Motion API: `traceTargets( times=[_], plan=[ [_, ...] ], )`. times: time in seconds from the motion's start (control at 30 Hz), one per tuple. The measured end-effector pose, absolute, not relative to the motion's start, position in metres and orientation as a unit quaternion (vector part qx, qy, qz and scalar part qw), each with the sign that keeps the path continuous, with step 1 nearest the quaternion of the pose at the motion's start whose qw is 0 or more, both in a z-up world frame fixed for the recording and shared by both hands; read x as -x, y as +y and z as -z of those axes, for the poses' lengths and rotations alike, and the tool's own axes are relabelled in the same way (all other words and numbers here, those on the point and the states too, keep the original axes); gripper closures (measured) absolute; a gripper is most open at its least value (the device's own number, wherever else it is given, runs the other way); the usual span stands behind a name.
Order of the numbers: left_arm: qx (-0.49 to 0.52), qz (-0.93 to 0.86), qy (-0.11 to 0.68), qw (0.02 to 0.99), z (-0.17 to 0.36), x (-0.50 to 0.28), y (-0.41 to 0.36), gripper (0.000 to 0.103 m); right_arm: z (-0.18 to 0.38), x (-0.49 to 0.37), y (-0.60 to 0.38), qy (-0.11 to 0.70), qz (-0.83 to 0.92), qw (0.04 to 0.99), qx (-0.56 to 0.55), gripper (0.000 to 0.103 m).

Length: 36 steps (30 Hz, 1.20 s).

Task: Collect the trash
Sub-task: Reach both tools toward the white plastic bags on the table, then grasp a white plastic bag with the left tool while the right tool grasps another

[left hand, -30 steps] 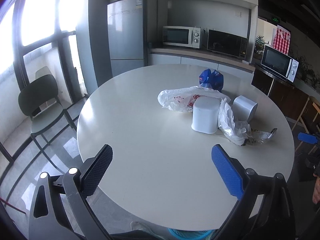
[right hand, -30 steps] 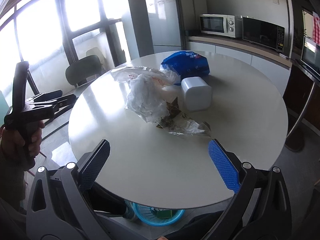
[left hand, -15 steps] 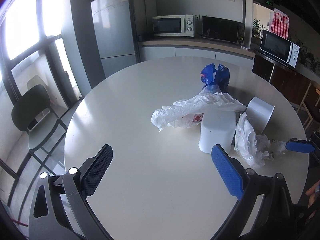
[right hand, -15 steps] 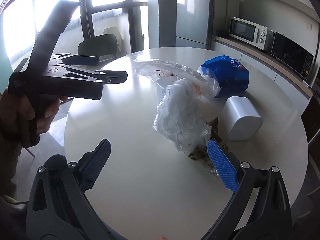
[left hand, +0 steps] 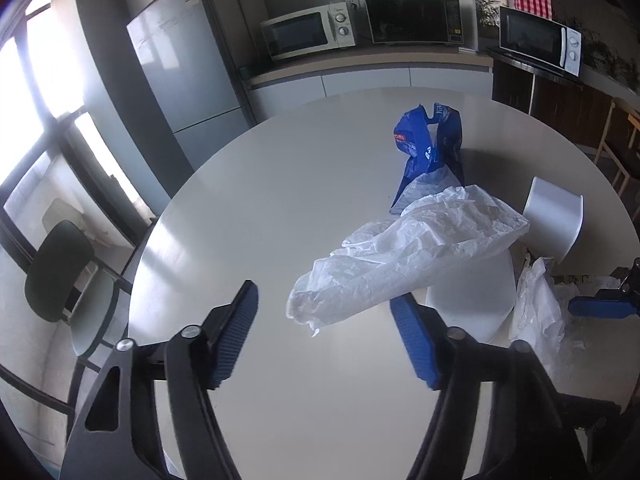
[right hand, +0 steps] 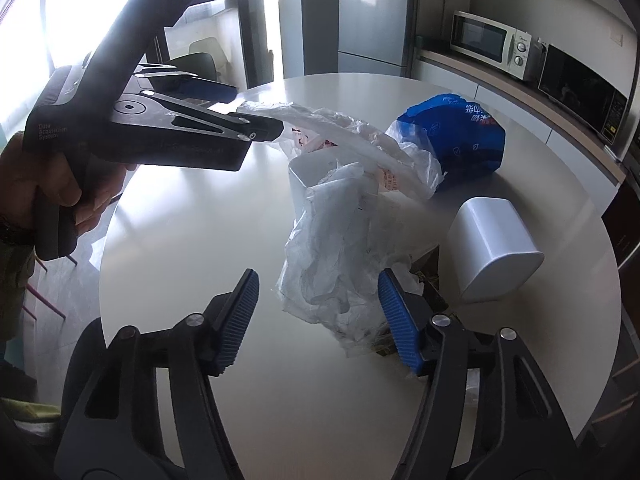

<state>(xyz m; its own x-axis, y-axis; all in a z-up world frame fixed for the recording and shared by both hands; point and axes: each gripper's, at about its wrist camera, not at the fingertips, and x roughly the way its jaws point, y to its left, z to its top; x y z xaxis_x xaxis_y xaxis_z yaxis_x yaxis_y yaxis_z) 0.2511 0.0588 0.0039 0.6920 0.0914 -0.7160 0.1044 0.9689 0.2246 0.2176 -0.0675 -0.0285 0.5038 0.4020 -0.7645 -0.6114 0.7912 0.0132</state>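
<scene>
On the round white table (left hand: 280, 200) a long white plastic bag (left hand: 404, 256) is draped over an upright white container (left hand: 472, 300). Its loose end hangs between the fingers of my left gripper (left hand: 326, 336), whose jaws are closing; the left pad stands clear of it. A crumpled clear plastic bag (right hand: 332, 256) sits between the fingers of my right gripper (right hand: 318, 318), also closing, with the right pad against it and a gap at the left pad. The right wrist view also shows the left gripper (right hand: 256, 120) at the white bag's end.
A blue packet (right hand: 456, 144) lies behind the bags. A second white container (right hand: 492, 248) lies on its side to the right, with a brownish wrapper (right hand: 428, 284) beside it. A dark chair (left hand: 60, 272) stands left of the table; a fridge (left hand: 188, 60) and microwaves (left hand: 308, 32) line the back.
Both grippers have moved in over the table to the bags, and their jaws have narrowed. The white bag's end now lies between the left fingers, the crumpled bag between the right ones.
</scene>
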Motion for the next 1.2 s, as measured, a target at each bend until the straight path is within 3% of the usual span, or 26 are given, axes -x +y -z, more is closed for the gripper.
traceTargets(
  times=[0.13,0.2,0.33,0.67,1.2],
  plan=[
    [-0.129,0.016,0.392,0.911,0.0,-0.251,0.056,0.092,0.03,-0.218,-0.072,0.405,-0.296,0.856,0.122,0.078],
    [-0.108,0.018,0.384,0.917,-0.001,-0.245,0.059,0.097,0.031,-0.217,-0.075,0.406,-0.296,0.857,0.115,0.09],
    [-0.043,0.001,0.36,0.932,-0.009,-0.229,0.075,0.098,0.033,-0.212,-0.081,0.398,-0.292,0.862,0.113,0.101],
    [0.069,-0.057,0.324,0.942,-0.023,-0.182,0.114,0.099,0.018,-0.194,-0.099,0.36,-0.299,0.88,0.079,0.102],
    [0.105,-0.062,0.287,0.95,-0.03,-0.1,0.101,0.099,0.005,-0.15,-0.125,0.339,-0.303,0.889,0.046,0.102]
  ],
)
